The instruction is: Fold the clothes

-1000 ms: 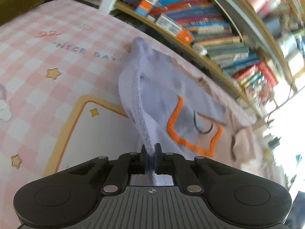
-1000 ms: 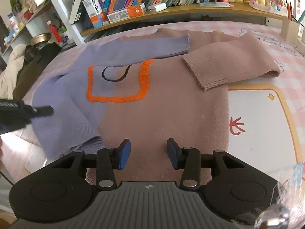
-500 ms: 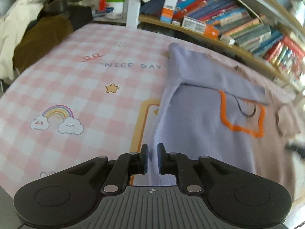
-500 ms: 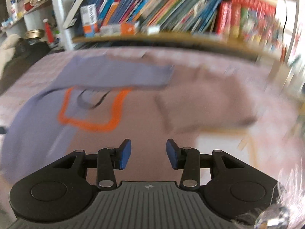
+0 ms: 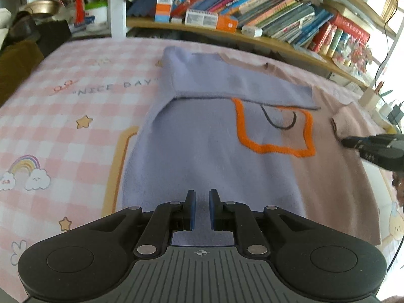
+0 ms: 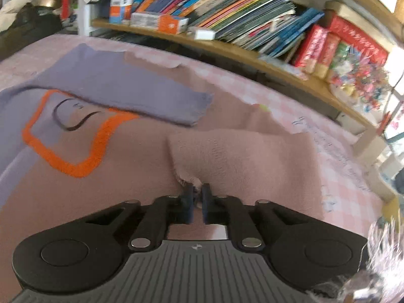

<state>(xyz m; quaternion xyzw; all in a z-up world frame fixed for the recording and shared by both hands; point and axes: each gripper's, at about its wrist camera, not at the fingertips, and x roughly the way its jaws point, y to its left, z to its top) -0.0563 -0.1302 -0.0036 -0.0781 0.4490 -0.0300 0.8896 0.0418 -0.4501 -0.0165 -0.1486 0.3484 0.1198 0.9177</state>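
Sweater [image 5: 207, 151] spread flat on the pink checked cloth [image 5: 63, 116]
Lilac-and-brown, both sleeves folded in; left gripper [image 5: 201, 208] slightly apart, empty; right gripper [image 6: 196, 199] just clamped on brown sleeve [image 6: 242, 156]

Left gripper [image 5: 201, 208]: matte black plastic body; grey ribbed centre panel bearing a small white crosshair mark; a round raised disc moulded into each rounded shoulder; two angled black linkage arms, each with silver round screw heads at the pivots; two flat fingers [image 5: 191, 209] faced with blue pads.

Right gripper [image 6: 197, 202]: same build; black shell, grey ribbed panel with crosshair mark, paired shoulder discs, silver screws on the linkage arms, dark blue pads on the fingers [image 6: 206, 203]. Seen from the left wrist camera it shows as a slim black shape with faint white lettering on its side.
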